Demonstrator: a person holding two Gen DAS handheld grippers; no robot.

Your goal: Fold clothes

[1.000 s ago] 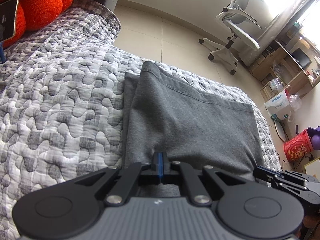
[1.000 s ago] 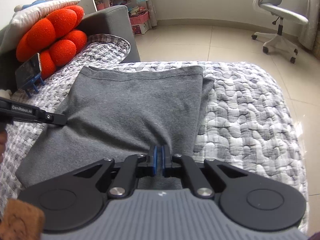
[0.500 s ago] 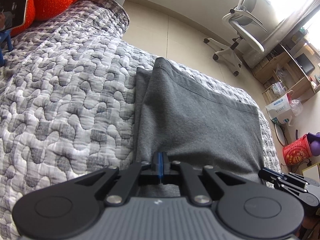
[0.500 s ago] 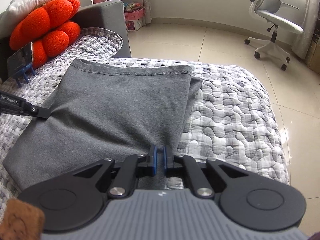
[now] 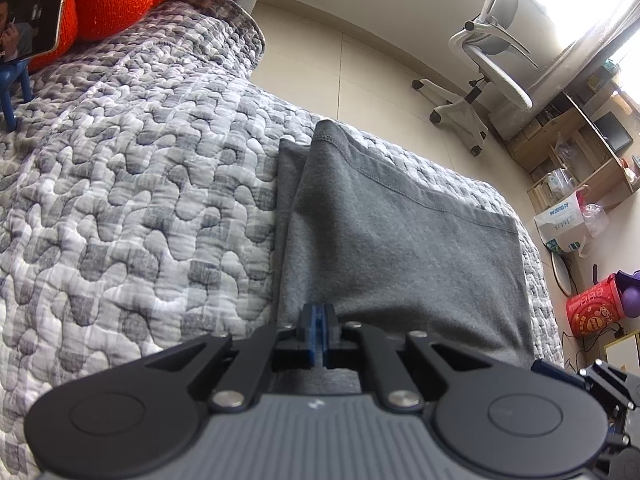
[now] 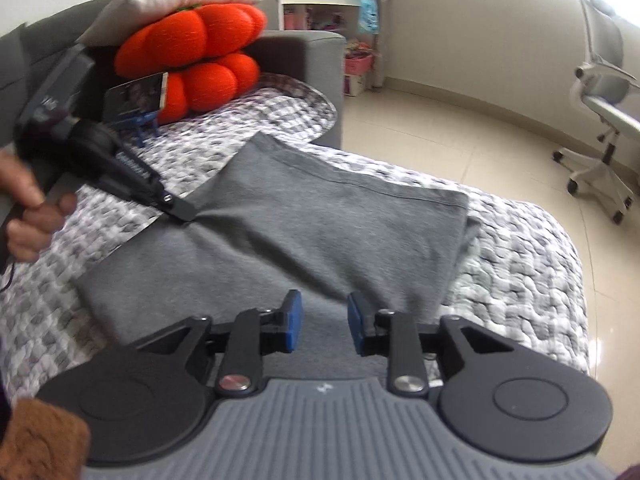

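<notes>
A grey garment (image 5: 400, 248) lies folded over on the quilted bed cover (image 5: 140, 200), its stitched hem at the far side. My left gripper (image 5: 318, 320) is shut on the garment's near edge. From the right wrist view, the left gripper (image 6: 180, 210) pinches the garment (image 6: 320, 232) at its left side, with a person's hand (image 6: 28, 216) on the handle. My right gripper (image 6: 323, 324) hovers open just above the cloth, nothing between its blue pads (image 6: 292, 324). Part of the right gripper (image 5: 600, 376) shows at the lower right in the left wrist view.
An orange cushion (image 6: 200, 64) and a phone on a blue stand (image 6: 136, 100) sit at the head of the bed, against a grey sofa arm (image 6: 312, 64). A white office chair (image 5: 480, 64) stands on the tiled floor. A red bucket (image 5: 592, 312) and shelves lie beyond the bed.
My right gripper has opened and let go of the garment, and its view has swung left. The left gripper stays shut on the cloth and has drawn it a little nearer.
</notes>
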